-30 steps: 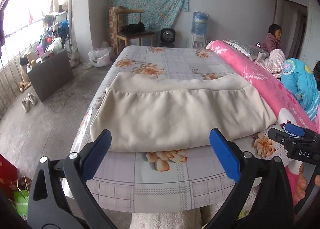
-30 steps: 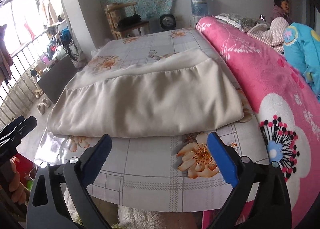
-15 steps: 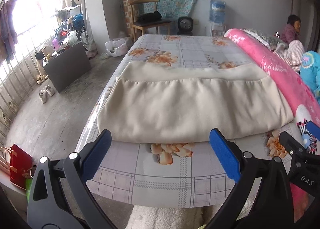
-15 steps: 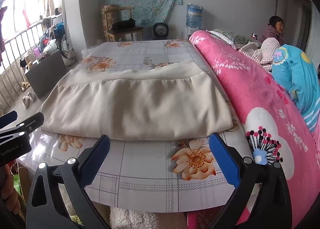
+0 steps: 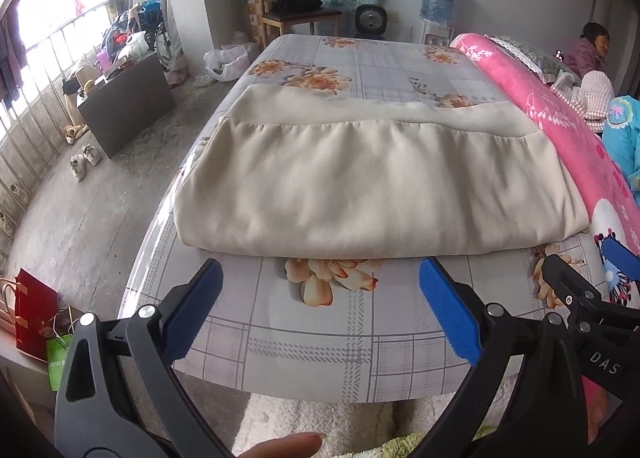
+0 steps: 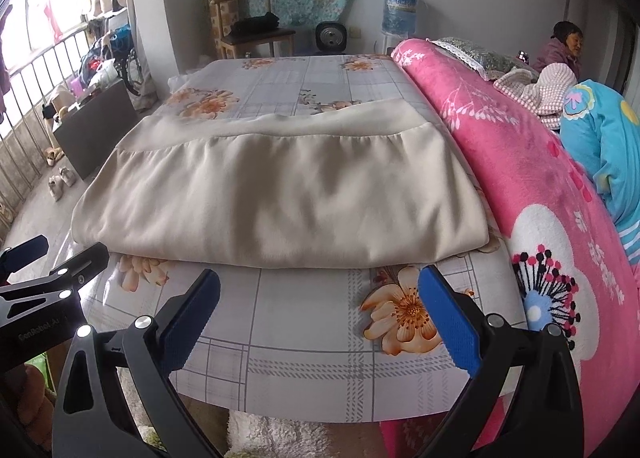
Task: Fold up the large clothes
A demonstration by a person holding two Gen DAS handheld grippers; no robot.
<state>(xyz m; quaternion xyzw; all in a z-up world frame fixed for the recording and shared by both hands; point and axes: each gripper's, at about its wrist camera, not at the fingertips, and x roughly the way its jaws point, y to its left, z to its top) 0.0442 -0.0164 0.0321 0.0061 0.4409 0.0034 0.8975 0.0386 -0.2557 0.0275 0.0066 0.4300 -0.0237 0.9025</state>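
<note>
A large cream garment (image 5: 376, 182) lies folded into a wide rectangle on the flowered bed sheet (image 5: 316, 334); it also shows in the right wrist view (image 6: 280, 198). My left gripper (image 5: 320, 306) is open and empty, just short of the garment's near edge, above the sheet. My right gripper (image 6: 320, 306) is open and empty too, before the near edge. Each gripper shows in the other's view: the right one at the right edge (image 5: 580, 290), the left one at the left edge (image 6: 44, 270).
A rolled pink blanket (image 6: 540, 194) runs along the bed's right side, with a blue one (image 6: 604, 146) behind it. A person (image 6: 564, 46) sits at the far right. A dark cabinet (image 5: 124, 102), shoes and a chair (image 5: 292, 14) stand left and behind.
Both grippers have stayed open and empty. Both views have shifted slightly, and the folded garment now sits a little closer and more centred. The garment itself has not moved.
</note>
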